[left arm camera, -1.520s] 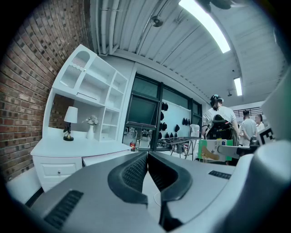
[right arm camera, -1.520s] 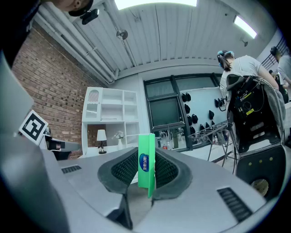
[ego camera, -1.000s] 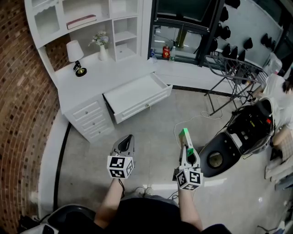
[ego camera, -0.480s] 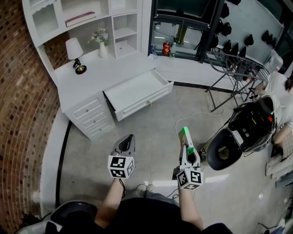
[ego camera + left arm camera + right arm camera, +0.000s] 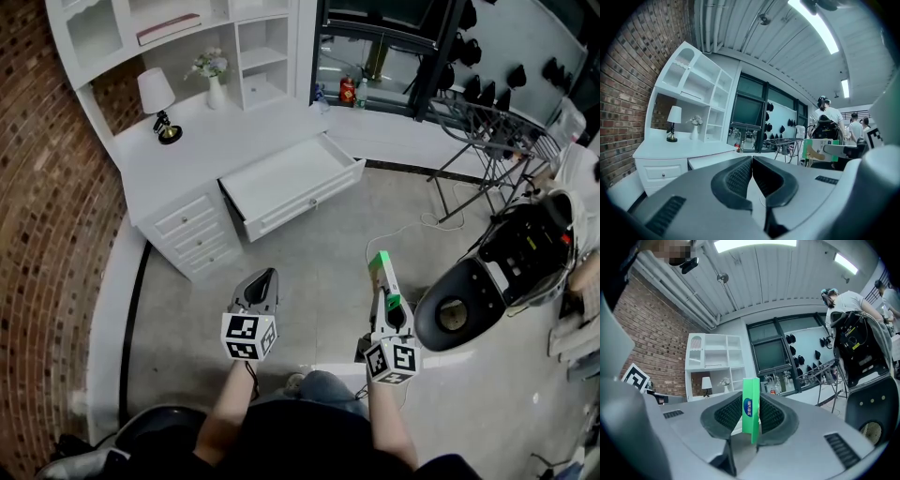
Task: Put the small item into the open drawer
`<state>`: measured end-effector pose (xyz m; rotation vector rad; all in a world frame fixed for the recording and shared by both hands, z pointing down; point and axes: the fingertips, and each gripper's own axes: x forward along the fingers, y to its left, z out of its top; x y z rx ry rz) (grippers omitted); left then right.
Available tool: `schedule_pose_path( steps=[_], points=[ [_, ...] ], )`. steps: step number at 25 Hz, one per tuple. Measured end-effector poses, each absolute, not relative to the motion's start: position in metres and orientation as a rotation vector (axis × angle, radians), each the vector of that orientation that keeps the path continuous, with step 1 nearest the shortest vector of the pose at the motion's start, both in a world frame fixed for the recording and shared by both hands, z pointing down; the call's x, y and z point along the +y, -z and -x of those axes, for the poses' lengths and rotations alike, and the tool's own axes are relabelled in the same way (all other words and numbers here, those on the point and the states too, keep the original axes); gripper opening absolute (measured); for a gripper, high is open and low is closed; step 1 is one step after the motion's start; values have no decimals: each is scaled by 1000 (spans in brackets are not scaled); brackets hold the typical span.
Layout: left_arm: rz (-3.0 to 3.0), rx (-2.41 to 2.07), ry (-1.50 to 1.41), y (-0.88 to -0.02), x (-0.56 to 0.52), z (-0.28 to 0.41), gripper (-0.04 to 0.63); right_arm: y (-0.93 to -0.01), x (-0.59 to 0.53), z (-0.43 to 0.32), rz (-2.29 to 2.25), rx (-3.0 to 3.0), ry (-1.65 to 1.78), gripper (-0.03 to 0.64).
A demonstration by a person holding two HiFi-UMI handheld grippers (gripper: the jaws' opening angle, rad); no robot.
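Observation:
A small green box [image 5: 750, 408] with a blue label stands upright between the pads of my right gripper [image 5: 751, 414], which is shut on it; from the head view the green box [image 5: 380, 270] sticks out ahead of the right gripper [image 5: 383, 298]. My left gripper [image 5: 261, 285] is level with it on the left, shut with nothing held; its pads [image 5: 740, 176] meet in the left gripper view. The open drawer [image 5: 291, 184] of the white desk [image 5: 211, 150] lies well ahead of both grippers, up and left in the head view, its inside bare.
A white hutch [image 5: 159, 42] with a lamp [image 5: 157, 101] and a flower vase [image 5: 215, 82] rises over the desk. A brick wall [image 5: 47, 234] runs along the left. A black scooter [image 5: 506, 272] and a metal drying rack [image 5: 483, 131] stand on the right. A person [image 5: 828, 123] stands beyond.
The desk and drawer have slid a little up and right in the head view, and the scooter has shifted. Both grippers hold their places in the frame, with the same grip.

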<state>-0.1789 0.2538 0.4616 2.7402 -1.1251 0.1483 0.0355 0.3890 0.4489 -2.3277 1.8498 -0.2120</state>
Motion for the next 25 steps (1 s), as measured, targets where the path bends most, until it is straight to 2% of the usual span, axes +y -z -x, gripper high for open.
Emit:
schedule_pose_path(
  steps=[16, 25],
  points=[
    [-2744, -1127, -138, -465, 202, 149, 23, -446, 337, -58, 2296, 1866, 204, 86],
    [-2701, -1192, -166, -488, 121, 112, 23, -459, 241, -107, 2245, 1911, 202, 86]
  ],
)
